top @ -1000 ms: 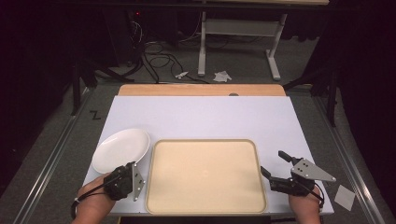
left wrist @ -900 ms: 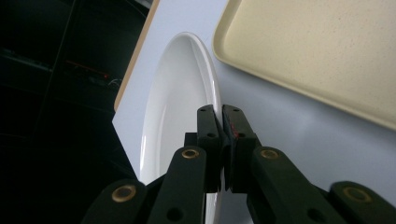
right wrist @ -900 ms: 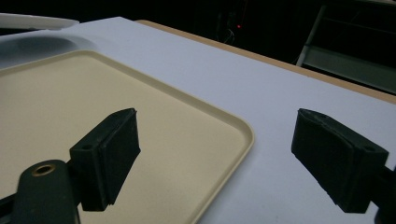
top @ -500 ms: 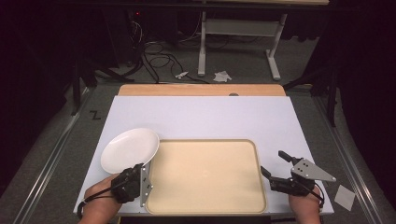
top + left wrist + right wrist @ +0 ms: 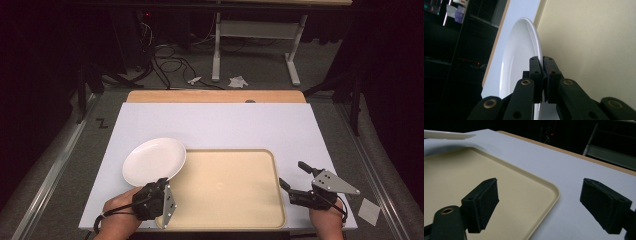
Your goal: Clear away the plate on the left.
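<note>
Plate [image 5: 154, 161]: white, round, pinched at its near rim by left gripper [image 5: 159, 192]. Carried rightward since a second ago; formerly flat on the white table [image 5: 220, 125] left of the tray [image 5: 225, 187], now overlapping the tray's near-left corner, apparently lifted and tilted. Left hand [image 5: 119, 204] likewise shifted right.

Right gripper [image 5: 295, 175]: same place as before, at the tray's right edge, jaws spread wide, nothing between.

Left gripper view: plate [image 5: 520, 57] edge-on, rim clamped between the pads, cream tray [image 5: 594, 45] beyond it; grip detail hidden from above by the gripper body.

Right gripper view: tray corner [image 5: 531, 195] between the open jaws, plate's rim [image 5: 449, 135] far off at top left, seemingly clear of the table, though blurred.
</note>
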Demonstrator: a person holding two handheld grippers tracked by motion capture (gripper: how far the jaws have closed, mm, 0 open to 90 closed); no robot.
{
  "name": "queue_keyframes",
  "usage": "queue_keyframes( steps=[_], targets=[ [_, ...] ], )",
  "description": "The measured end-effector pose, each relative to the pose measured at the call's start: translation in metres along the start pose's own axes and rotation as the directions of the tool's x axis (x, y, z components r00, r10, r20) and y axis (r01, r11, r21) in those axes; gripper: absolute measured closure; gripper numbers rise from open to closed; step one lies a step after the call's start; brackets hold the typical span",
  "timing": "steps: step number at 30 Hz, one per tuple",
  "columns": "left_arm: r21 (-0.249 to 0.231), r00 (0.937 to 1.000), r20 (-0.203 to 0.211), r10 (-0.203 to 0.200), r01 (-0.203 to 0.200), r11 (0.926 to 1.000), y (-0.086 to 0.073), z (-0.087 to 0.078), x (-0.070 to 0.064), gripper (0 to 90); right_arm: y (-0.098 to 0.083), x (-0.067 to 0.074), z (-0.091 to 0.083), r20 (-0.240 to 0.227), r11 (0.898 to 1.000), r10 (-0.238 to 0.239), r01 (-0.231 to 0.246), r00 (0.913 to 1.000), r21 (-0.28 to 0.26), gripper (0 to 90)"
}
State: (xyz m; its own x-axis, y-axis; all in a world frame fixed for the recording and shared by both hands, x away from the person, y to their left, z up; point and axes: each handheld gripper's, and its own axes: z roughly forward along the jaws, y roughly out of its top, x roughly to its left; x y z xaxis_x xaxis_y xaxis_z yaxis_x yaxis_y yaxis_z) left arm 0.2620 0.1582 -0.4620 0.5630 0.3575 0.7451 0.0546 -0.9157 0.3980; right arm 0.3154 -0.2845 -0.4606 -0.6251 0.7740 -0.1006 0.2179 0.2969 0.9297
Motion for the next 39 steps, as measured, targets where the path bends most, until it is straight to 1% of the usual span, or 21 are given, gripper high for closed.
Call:
queue_keyframes(
  steps=[5,12,13,16,18,20,21,24,27,29,30,32,33,36,37,39],
  targets=[
    [-0.027,0.9995,0.019,0.026,-0.025,0.9993,0.012,0.002,-0.004,87.0,0.0,0.0,0.0,0.001,1.0,-0.003,0.003,1.0,0.004,16.1],
    [-0.064,0.9979,0.032,0.056,-0.054,0.9965,0.028,0.002,-0.012,86.9,0.0,0.0,0.0,-0.001,1.0,-0.006,0.006,1.0,0.005,16.1],
    [-0.07,0.9975,0.03,0.063,-0.061,0.9957,0.031,0.002,-0.013,86.9,0.0,-0.001,0.001,-0.001,1.0,-0.011,0.011,0.9999,0.004,16.0],
    [-0.1,0.9962,0.036,0.079,-0.076,0.9921,0.039,0.001,-0.017,86.9,0.0,0.0,0.0,0.002,1.0,-0.003,0.003,1.0,0.007,16.0],
    [-0.114,0.9955,0.04,0.086,-0.081,0.9902,0.044,0.001,-0.02,86.9,0.0,0.0,0.001,-0.002,1.0,-0.009,0.009,1.0,0.003,16.0],
    [-0.128,0.9941,0.048,0.097,-0.09,0.9877,0.05,0.001,-0.023,87.0,-0.001,0.0,0.001,-0.001,1.0,-0.003,0.003,1.0,0.01,16.0],
    [-0.128,0.9927,0.048,0.111,-0.104,0.9863,0.052,0.001,-0.024,87.0,0.0,0.0,0.001,0.0,1.0,-0.011,0.011,0.9999,0.01,16.0],
    [-0.153,0.9912,0.06,0.118,-0.107,0.9823,0.061,0.002,-0.028,86.9,0.0,0.0,0.0,0.002,1.0,-0.007,0.007,1.0,0.006,16.0],
    [-0.177,0.9891,0.066,0.132,-0.118,0.977,0.07,0.003,-0.032,87.0,-0.001,0.0,0.001,-0.001,1.0,-0.006,0.006,1.0,0.006,16.0],
    [-0.197,0.9866,0.072,0.147,-0.13,0.9718,0.076,0.003,-0.035,87.1,-0.001,0.0,0.002,0.002,1.0,0.002,-0.002,1.0,0.012,16.0],
    [-0.205,0.9853,0.075,0.153,-0.135,0.9694,0.079,0.002,-0.037,87.1,-0.001,-0.001,0.002,0.002,1.0,-0.006,0.006,1.0,0.012,16.0],
    [-0.225,0.9829,0.082,0.165,-0.143,0.9639,0.084,0.003,-0.04,87.1,-0.002,0.001,0.002,0.0,1.0,0.0,0.0,1.0,0.013,16.0],
    [-0.233,0.982,0.086,0.168,-0.144,0.9617,0.087,0.003,-0.041,87.0,-0.001,0.001,0.001,0.001,1.0,-0.01,0.01,1.0,0.013,16.0],
    [-0.253,0.9767,0.096,0.192,-0.163,0.9536,0.094,0.005,-0.048,87.1,-0.002,0.0,0.0,0.003,1.0,-0.004,0.004,1.0,0.01,16.0],
    [-0.256,0.9735,0.1,0.206,-0.175,0.9508,0.096,0.005,-0.05,87.1,-0.002,0.0,0.0,0.005,1.0,0.008,-0.008,1.0,0.012,16.0],
    [-0.265,0.9702,0.108,0.217,-0.182,0.9467,0.099,0.005,-0.053,87.0,-0.003,-0.001,0.001,0.008,1.0,0.008,-0.009,0.9999,0.016,16.0]
  ],
)
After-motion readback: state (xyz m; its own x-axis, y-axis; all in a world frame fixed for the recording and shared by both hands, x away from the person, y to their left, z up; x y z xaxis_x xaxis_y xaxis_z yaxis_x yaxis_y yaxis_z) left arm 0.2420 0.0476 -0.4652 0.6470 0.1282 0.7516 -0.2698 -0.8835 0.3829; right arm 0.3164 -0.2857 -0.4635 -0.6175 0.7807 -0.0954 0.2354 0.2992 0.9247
